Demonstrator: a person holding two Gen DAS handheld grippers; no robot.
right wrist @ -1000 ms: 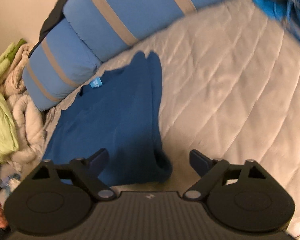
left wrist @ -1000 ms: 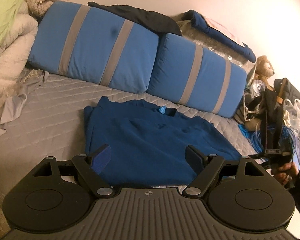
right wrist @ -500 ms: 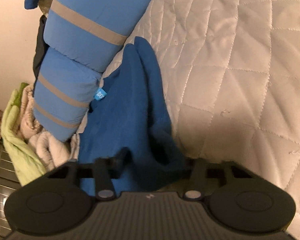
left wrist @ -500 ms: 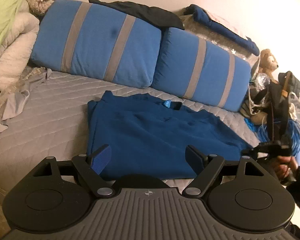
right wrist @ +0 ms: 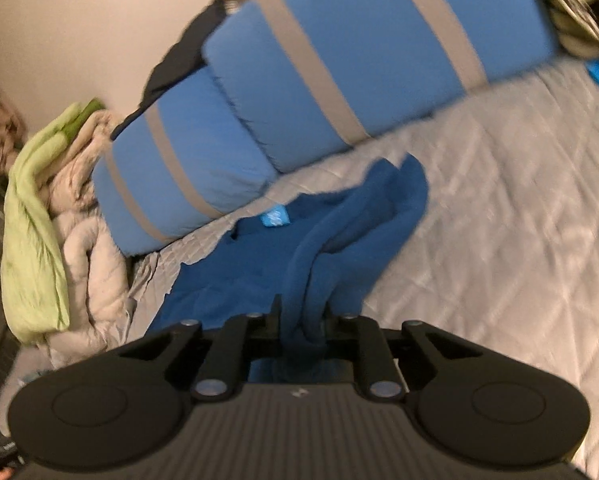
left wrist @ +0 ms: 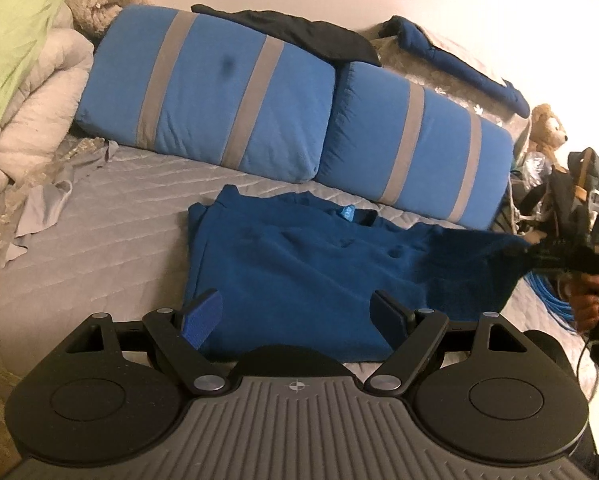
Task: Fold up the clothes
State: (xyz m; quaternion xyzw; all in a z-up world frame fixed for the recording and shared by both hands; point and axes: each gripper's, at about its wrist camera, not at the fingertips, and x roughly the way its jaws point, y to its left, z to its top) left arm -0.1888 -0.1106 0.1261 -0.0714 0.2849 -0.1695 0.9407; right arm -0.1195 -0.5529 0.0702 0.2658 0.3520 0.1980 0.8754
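A dark blue shirt (left wrist: 299,272) lies on the grey quilted bed (left wrist: 99,232), collar toward the pillows, with a light blue tag (left wrist: 347,213). My left gripper (left wrist: 297,312) hovers open over its near hem, nothing between the fingers. My right gripper (right wrist: 301,316) is closing its jaws on a bunched fold of the shirt (right wrist: 311,264), and the pads pinch the cloth. In the left wrist view the right gripper (left wrist: 539,256) holds the shirt's right edge lifted off the bed, with a hand (left wrist: 591,300) behind it.
Two blue pillows with grey stripes (left wrist: 227,100) (left wrist: 415,144) line the wall behind the shirt. Piled pale bedding and a green sheet (left wrist: 15,40) lie at the left. A teddy bear (left wrist: 547,128), bags and a blue cable (left wrist: 547,296) crowd the right edge.
My right gripper came down on the shirt's right edge, shut on the cloth and lifted it up off the bed. The left gripper stayed open and nearly still.
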